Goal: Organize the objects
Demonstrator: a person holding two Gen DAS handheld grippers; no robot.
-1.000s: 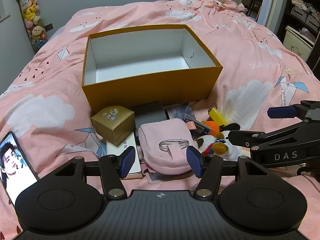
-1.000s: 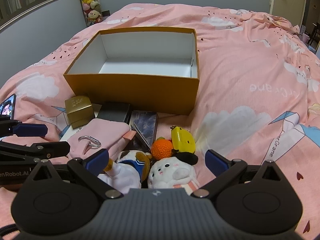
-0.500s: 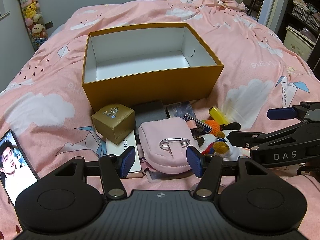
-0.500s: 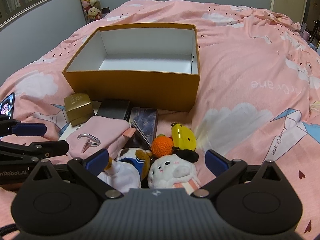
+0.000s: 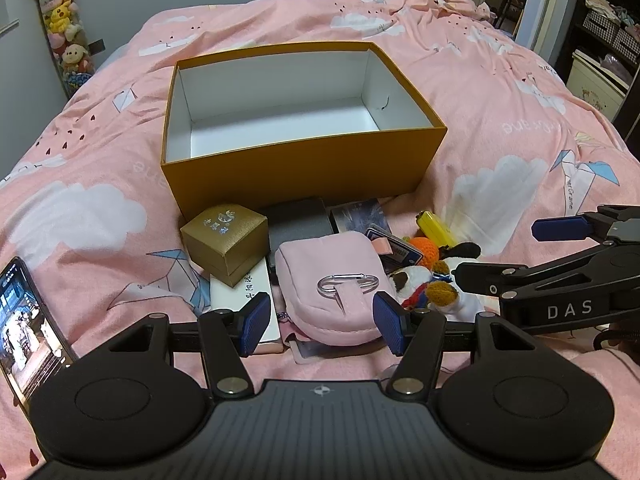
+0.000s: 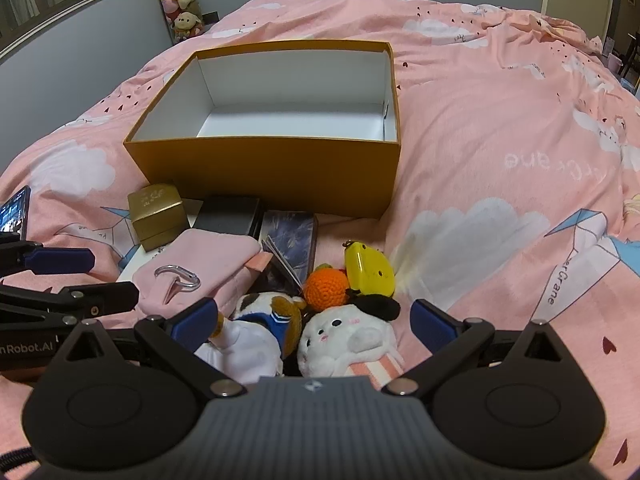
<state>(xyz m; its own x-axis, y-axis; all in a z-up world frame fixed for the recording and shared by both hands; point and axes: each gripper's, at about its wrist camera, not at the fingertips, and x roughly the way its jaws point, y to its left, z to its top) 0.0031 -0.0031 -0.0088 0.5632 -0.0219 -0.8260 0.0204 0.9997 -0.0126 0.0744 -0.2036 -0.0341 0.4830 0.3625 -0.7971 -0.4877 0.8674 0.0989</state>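
Note:
An open orange box [image 5: 304, 172], white and bare inside, stands on the pink bedspread [image 5: 500, 140]. In front of it lie a gold little box [image 5: 224, 240], a dark flat case [image 5: 298, 224], card packs [image 6: 294, 236] and a pink pouch [image 5: 332, 276] with a metal carabiner. My left gripper [image 5: 322, 326] is open, its blue pads on either side of the pouch's near end. Over a white bunny plush [image 6: 344, 340] and a calico plush [image 6: 256, 320], my right gripper [image 6: 314, 322] is open. An orange crochet ball [image 6: 325, 285] and a yellow charm [image 6: 368, 268] lie just beyond.
A lit phone [image 5: 28, 332] leans on the bed at the left. A flat white box [image 5: 248, 292] lies under the gold one. A column of soft toys [image 5: 66, 40] hangs on the far wall. Shelves [image 5: 600, 40] stand at the right, beyond the bed.
Neither gripper has visibly moved, and the objects lie as before. Only the picture on the phone's screen differs.

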